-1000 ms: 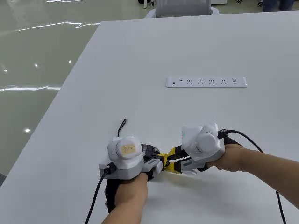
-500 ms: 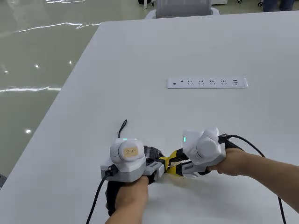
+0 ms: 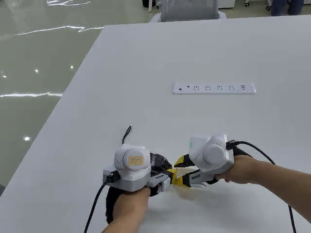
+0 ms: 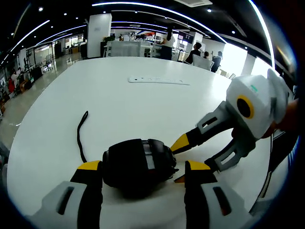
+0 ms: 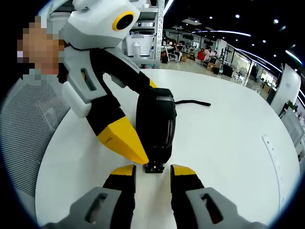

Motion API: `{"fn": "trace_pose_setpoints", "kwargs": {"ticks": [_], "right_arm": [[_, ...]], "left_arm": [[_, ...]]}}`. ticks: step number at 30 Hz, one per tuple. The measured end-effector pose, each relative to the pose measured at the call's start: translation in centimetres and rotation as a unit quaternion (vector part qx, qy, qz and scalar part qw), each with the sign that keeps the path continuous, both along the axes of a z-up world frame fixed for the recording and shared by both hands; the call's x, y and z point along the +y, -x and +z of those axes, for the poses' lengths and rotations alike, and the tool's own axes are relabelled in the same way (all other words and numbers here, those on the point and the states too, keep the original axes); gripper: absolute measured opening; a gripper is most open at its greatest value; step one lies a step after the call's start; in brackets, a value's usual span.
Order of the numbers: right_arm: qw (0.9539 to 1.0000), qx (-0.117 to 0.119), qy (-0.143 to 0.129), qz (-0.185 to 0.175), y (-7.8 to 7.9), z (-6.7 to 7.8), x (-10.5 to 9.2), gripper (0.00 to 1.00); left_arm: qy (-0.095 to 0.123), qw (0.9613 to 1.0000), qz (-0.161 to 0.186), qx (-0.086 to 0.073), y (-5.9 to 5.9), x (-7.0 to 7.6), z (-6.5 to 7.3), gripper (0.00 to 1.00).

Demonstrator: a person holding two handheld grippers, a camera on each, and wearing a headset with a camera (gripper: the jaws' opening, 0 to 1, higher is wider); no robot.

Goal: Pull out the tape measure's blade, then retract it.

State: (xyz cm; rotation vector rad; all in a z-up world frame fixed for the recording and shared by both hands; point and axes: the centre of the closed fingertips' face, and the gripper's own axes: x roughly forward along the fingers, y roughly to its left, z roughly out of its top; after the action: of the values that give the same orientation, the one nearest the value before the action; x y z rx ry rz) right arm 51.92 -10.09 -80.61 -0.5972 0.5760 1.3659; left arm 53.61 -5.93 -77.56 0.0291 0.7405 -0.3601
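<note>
Left gripper [image 4: 143, 168] clamps the black tape measure [image 5: 155, 119] by its body, resting on white table [image 3: 146, 87], right gripper [image 5: 153, 174] jaws narrowly apart flanking its blade hook [image 5: 153, 167], contact unclear.

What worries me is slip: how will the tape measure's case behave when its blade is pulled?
Probably stiff: the tape measure looks hard-shelled, clamped by the left gripper. Its rounded, glossy sides might twist in that grip.
</note>
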Motion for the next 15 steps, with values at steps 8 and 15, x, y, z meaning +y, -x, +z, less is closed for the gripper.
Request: {"fn": "trace_pose_setpoints", "kwargs": {"ticks": [8, 15], "right_arm": [[0.9999, 0.001, -0.003, -0.012, 0.3, 0.8, -0.6, 0.35], [0.9995, 0.012, -0.004, -0.03, 0.8, 1.5, -1.2, 0.46]], "left_arm": [[-0.009, 0.9996, -0.024, -0.006, -0.1, 0.4, 0.7, 0.75], [-0.006, 0.9977, -0.067, 0.0, 0.3, 0.1, 1.0, 0.84]]}}
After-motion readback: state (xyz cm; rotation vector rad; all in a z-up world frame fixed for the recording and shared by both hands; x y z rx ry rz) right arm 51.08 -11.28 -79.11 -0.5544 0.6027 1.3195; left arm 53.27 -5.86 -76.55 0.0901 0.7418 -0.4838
